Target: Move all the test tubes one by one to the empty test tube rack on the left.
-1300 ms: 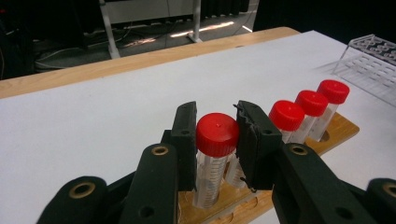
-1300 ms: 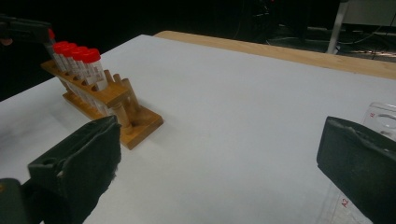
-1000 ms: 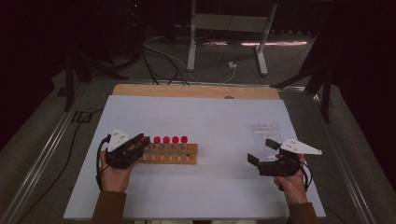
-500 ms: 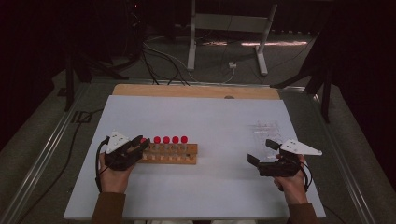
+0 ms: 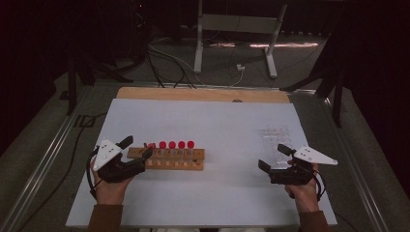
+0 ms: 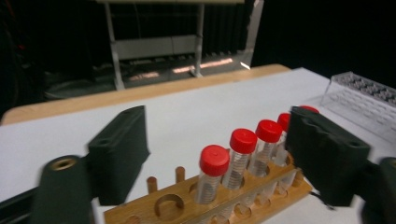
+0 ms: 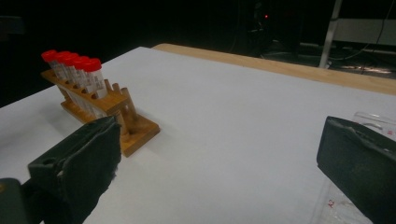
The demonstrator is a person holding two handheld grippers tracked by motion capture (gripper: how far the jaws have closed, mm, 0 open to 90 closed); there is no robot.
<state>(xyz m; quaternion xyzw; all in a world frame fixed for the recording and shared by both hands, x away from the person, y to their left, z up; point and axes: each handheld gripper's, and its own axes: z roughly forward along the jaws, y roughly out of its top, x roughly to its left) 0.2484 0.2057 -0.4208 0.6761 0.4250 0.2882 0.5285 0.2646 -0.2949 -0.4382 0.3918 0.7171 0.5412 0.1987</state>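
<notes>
1 wooden tube rack near table's left edge holds 5 red-capped clear tubes. Left gripper just opened wide, empty; right gripper wide apart, empty.

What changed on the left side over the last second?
The left tool has just opened its jaws and backed off leftward from the end of the wooden rack; nothing is held between them. The red-capped tubes stay seated in the rack. The right tool stayed put, open, by the clear rack.
</notes>
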